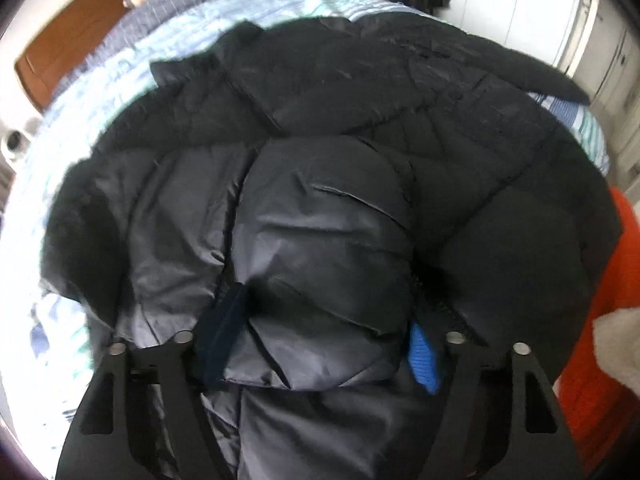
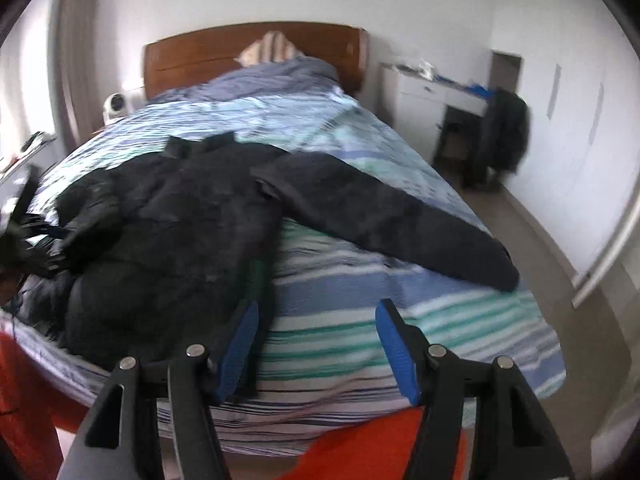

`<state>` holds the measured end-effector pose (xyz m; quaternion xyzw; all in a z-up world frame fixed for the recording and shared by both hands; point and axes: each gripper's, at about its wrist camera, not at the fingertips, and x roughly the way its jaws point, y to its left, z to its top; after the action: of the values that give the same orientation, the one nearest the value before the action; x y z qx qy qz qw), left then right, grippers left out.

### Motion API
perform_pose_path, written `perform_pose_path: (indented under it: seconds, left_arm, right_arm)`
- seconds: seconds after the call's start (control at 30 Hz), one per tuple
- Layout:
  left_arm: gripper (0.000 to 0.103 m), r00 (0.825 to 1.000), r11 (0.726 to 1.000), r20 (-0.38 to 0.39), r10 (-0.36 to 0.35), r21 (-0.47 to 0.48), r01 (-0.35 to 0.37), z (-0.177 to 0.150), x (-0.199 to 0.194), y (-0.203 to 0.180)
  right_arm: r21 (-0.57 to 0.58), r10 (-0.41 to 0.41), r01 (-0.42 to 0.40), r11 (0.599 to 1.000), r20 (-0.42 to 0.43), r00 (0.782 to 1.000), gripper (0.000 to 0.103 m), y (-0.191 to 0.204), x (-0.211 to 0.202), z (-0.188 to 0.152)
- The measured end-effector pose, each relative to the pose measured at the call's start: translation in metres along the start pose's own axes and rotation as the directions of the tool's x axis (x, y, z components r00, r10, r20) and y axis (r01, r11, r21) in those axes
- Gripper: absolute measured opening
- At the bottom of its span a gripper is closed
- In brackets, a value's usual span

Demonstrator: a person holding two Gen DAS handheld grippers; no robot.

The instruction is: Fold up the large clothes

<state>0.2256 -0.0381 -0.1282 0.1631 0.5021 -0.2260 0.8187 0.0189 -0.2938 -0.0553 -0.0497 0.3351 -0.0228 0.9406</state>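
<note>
A large black puffer jacket [image 1: 360, 120] lies spread on the striped bedspread [image 2: 340, 312]. In the left wrist view a grey-black padded fold of it [image 1: 320, 264] bulges between my left gripper's fingers. My left gripper [image 1: 320, 344] is wide apart with the fabric filling the gap; its blue pad [image 1: 422, 356] shows at the right. In the right wrist view the jacket [image 2: 172, 232] lies at the left with one sleeve [image 2: 380, 216] stretched out to the right. My right gripper [image 2: 316, 344] is open and empty above the bed's near edge, beside the jacket's hem.
A wooden headboard [image 2: 224, 52] and pillow [image 2: 268, 50] stand at the far end. A white desk [image 2: 432, 92] and a chair with dark clothes [image 2: 504, 136] are at the right. An orange cloth [image 2: 384, 452] hangs at the near edge. White wardrobes [image 1: 520, 12] line the wall.
</note>
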Motion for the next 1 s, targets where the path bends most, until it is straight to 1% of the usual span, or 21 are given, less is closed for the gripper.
perform_pose_path:
  seconds: [0.03,0.1,0.2,0.33,0.43,0.5,0.53,0.57,0.6,0.63,0.67,0.7,0.73,0.77,0.8,0.83,0.9,0.93,0.97,1.0]
  left_arm:
    - [0.055,0.999,0.999,0.01,-0.036,-0.027,0.036,-0.003,-0.002,0.007]
    - [0.041,0.998,0.995,0.028,-0.064,-0.07,0.066,-0.009,-0.01,0.018]
    - [0.035,0.995,0.99,0.061,-0.076,-0.116,0.083,-0.013,-0.021,0.032]
    - [0.031,0.992,0.986,0.119,-0.031,-0.158,0.05,-0.026,-0.05,0.048]
    - [0.03,0.982,0.976,0.186,0.03,-0.218,0.012,-0.033,-0.088,0.075]
    - [0.028,0.972,0.963,0.225,0.074,-0.271,-0.011,-0.04,-0.113,0.099]
    - [0.026,0.961,0.945,0.251,0.115,-0.326,-0.028,-0.05,-0.136,0.12]
    - [0.025,0.955,0.932,0.262,0.142,-0.359,-0.04,-0.057,-0.148,0.133]
    - [0.022,0.944,0.912,0.274,0.184,-0.407,-0.059,-0.068,-0.165,0.152]
    - [0.019,0.927,0.876,0.28,0.25,-0.474,-0.093,-0.084,-0.189,0.179]
    - [0.018,0.917,0.854,0.279,0.285,-0.509,-0.111,-0.094,-0.201,0.194]
    - [0.018,0.897,0.801,0.271,0.35,-0.583,-0.136,-0.116,-0.223,0.224]
    - [0.018,0.879,0.746,0.26,0.399,-0.649,-0.147,-0.135,-0.24,0.249]
    - [0.018,0.866,0.7,0.247,0.434,-0.698,-0.151,-0.151,-0.252,0.266]
    - [0.018,0.848,0.635,0.226,0.479,-0.756,-0.157,-0.172,-0.266,0.287]
    - [0.018,0.821,0.549,0.187,0.54,-0.817,-0.176,-0.199,-0.283,0.31]
    - [0.018,0.79,0.462,0.12,0.601,-0.859,-0.221,-0.229,-0.298,0.329]
    - [0.019,0.771,0.416,0.067,0.633,-0.87,-0.266,-0.245,-0.305,0.335]
    - [0.019,0.761,0.395,0.039,0.647,-0.872,-0.291,-0.254,-0.306,0.336]
    - [0.026,0.76,0.385,0.021,0.649,-0.872,-0.304,-0.263,-0.306,0.334]
  right_arm:
    - [-0.024,0.009,-0.009,1.0,0.008,1.0,0.062,0.01,-0.003,0.002]
    - [-0.061,0.024,-0.023,0.998,0.021,0.999,0.062,0.023,-0.007,0.008]
    - [-0.093,0.057,-0.054,0.994,0.027,0.998,0.062,0.039,-0.008,0.012]
    - [-0.118,0.099,-0.095,0.988,0.027,0.995,0.062,0.057,-0.005,0.016]
    - [-0.133,0.117,-0.112,0.985,0.027,0.993,0.062,0.065,-0.005,0.017]
    - [-0.14,0.121,-0.115,0.984,0.033,0.992,0.062,0.067,-0.006,0.018]
    - [-0.141,0.122,-0.116,0.983,0.036,0.992,0.062,0.067,-0.007,0.019]
    - [-0.14,0.122,-0.116,0.983,0.038,0.992,0.062,0.066,-0.007,0.02]
    - [-0.137,0.123,-0.116,0.984,0.041,0.992,0.062,0.066,-0.008,0.021]
    - [-0.134,0.124,-0.117,0.984,0.044,0.991,0.062,0.065,-0.008,0.022]
    - [-0.128,0.125,-0.118,0.985,0.049,0.991,0.062,0.064,-0.008,0.024]
    - [-0.122,0.127,-0.12,0.985,0.052,0.991,0.062,0.064,-0.007,0.025]
    - [-0.119,0.13,-0.123,0.985,0.052,0.99,0.062,0.064,-0.006,0.026]
    - [-0.116,0.133,-0.127,0.985,0.052,0.99,0.062,0.063,-0.005,0.028]
    - [-0.114,0.136,-0.129,0.985,0.052,0.989,0.062,0.063,-0.004,0.029]
    - [-0.113,0.136,-0.13,0.985,0.053,0.989,0.062,0.064,-0.003,0.03]
    - [-0.113,0.136,-0.129,0.985,0.055,0.989,0.062,0.065,-0.002,0.031]
    - [-0.109,0.135,-0.129,0.986,0.053,0.989,0.062,0.065,0.0,0.03]
    - [-0.104,0.135,-0.13,0.986,0.05,0.99,0.062,0.064,0.002,0.031]
    - [-0.097,0.136,-0.131,0.987,0.046,0.99,0.062,0.062,0.004,0.031]
